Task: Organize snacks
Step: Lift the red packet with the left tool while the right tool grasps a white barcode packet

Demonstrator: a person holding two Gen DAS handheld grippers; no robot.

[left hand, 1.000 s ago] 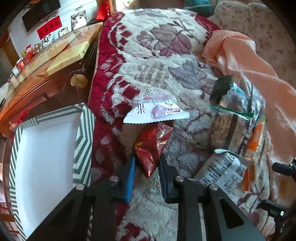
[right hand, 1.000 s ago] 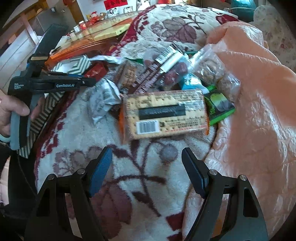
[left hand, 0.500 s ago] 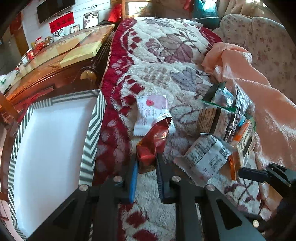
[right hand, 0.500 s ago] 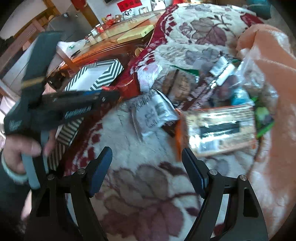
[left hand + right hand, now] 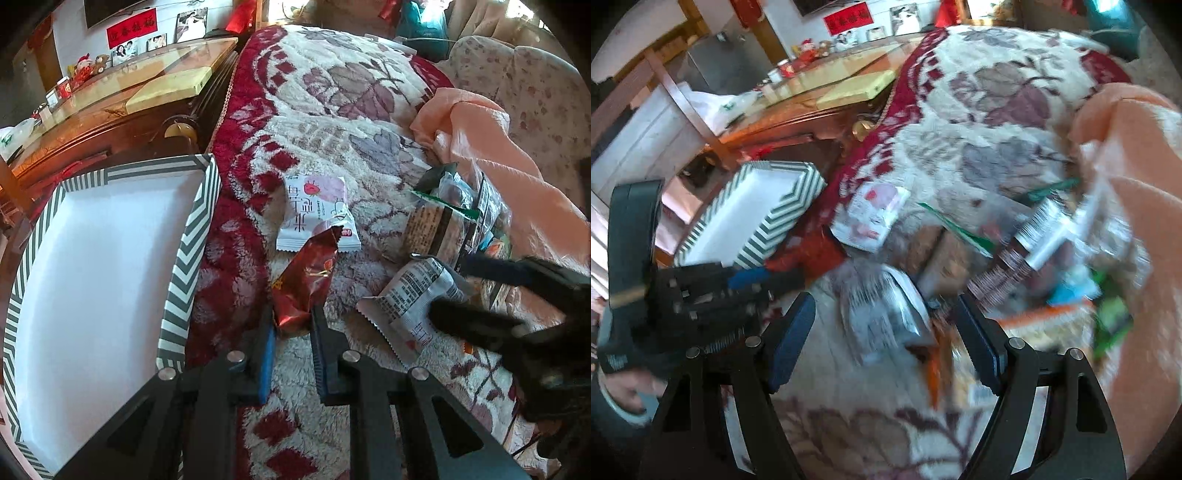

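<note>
Left wrist view: my left gripper point(image 5: 291, 328) pinches the lower end of a dark red foil snack packet point(image 5: 304, 286), whose crumpled top leans up over the bottom edge of a white sachet printed with a red strawberry point(image 5: 317, 216). Both lie on the fluffy cream-and-red floral blanket point(image 5: 332, 122). Just to the left of my fingers sits the striped box point(image 5: 186, 251), green-and-white chevrons around a white interior. To the right, a silver-white packet with a serrated edge point(image 5: 406, 299) rests on the blanket, with my right gripper point(image 5: 491, 295) reaching in across its far end. Behind it a heap of snacks is piled against a peach-coloured quilt point(image 5: 517, 177), the nearest a brown cracker pack with a green strip point(image 5: 436, 225). A wooden sideboard with a glass top point(image 5: 122, 96) runs along the far left.

Right wrist view, blurred by motion: my right gripper point(image 5: 886, 339) is spread wide, holding nothing, with the silver-white packet point(image 5: 882, 317) lying between its fingers. An orange-edged pack point(image 5: 934, 365) lies just beyond it. My left gripper point(image 5: 764, 278) shows at the left, the red packet point(image 5: 809, 258) at its tip beside the striped box point(image 5: 775, 229).
</note>
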